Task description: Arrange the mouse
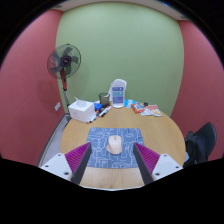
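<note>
A pale beige mouse point(115, 144) lies on a blue patterned mouse mat point(112, 150) on a round wooden table point(150, 128). My gripper point(112, 160) is open, with its magenta pads point(76, 156) spread wide at either side of the mat's near part. The mouse lies just ahead of the fingertips, roughly centred between them, with wide gaps on both sides. Nothing is held.
At the table's far side stand a white box point(81, 109), a dark cup point(104, 99), a blue-and-white carton point(118, 93) and flat papers point(146, 108). A standing fan point(65, 63) is behind on the left. A dark chair point(203, 142) is at the right.
</note>
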`<state>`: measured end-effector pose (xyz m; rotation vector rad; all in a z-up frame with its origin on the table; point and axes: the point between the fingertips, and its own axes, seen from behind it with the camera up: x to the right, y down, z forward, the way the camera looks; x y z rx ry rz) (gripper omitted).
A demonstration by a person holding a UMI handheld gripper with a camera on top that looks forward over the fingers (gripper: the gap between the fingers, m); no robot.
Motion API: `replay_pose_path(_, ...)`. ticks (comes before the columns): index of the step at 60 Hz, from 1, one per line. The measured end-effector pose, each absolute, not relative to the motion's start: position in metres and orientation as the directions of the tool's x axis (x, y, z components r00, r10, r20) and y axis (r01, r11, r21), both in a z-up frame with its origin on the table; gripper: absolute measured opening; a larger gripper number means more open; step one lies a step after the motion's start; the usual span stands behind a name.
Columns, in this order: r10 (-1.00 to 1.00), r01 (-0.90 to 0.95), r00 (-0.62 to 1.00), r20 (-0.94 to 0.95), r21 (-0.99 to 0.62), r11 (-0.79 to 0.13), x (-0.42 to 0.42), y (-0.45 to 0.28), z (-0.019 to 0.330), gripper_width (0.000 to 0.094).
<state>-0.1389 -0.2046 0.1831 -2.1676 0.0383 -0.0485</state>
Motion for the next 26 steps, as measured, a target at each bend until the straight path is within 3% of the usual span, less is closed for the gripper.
replay_pose_path(26, -0.048, 0.017, 0.998, 0.052, -0.836, -0.549, -0.163, -0.332, 0.217, 0.0842)
